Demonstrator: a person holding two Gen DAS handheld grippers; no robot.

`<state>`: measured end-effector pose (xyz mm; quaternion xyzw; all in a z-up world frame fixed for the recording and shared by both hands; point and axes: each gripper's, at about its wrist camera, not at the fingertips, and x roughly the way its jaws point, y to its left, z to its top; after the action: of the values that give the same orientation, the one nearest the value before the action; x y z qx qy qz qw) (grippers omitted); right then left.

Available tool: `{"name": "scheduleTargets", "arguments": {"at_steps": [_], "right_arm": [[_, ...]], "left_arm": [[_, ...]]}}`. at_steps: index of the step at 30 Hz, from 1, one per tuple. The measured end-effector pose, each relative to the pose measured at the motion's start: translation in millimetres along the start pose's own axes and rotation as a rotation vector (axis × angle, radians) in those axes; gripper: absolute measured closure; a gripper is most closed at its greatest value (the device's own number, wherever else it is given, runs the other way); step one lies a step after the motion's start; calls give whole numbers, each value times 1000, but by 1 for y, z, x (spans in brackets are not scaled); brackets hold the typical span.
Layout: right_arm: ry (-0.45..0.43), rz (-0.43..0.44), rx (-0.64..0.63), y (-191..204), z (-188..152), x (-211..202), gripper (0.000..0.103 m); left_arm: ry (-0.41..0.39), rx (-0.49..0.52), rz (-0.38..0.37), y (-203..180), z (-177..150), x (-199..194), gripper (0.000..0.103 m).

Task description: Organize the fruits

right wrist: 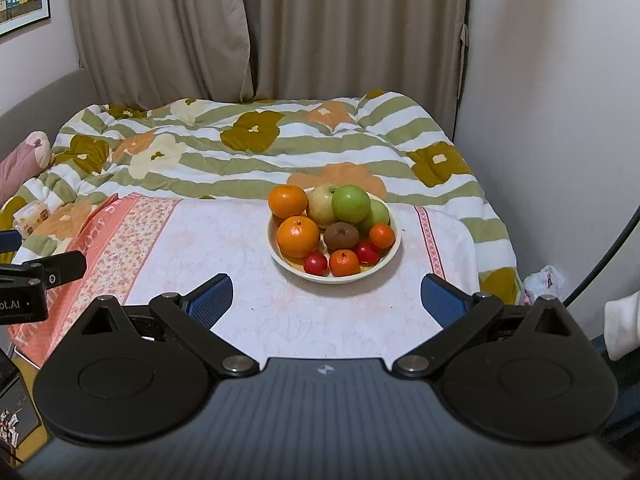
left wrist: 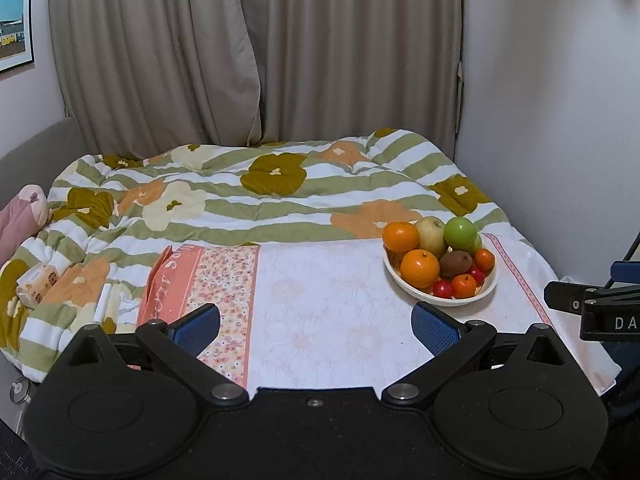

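A cream bowl stands on a pale pink floral cloth on the bed. It holds two large oranges, a green apple, a yellowish pear, a brown kiwi, small red fruits and small oranges. My right gripper is open and empty, just short of the bowl. My left gripper is open and empty, to the left of the bowl, over the cloth.
A striped flowered duvet covers the bed behind the cloth. Curtains hang at the back and a wall stands on the right. A tissue pack and a pink pillow lie at the left.
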<state>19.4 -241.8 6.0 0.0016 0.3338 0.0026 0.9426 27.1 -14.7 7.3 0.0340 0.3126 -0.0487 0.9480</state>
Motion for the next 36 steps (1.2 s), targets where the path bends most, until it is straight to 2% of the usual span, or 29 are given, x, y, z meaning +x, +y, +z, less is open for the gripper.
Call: {"name": "scheduleTargets", "arguments": {"at_steps": [36], "right_arm": [[7,-4,14,1,-1,0,0]], "left_arm": [[-1,-9,5,10,-5,-8,0]]}}
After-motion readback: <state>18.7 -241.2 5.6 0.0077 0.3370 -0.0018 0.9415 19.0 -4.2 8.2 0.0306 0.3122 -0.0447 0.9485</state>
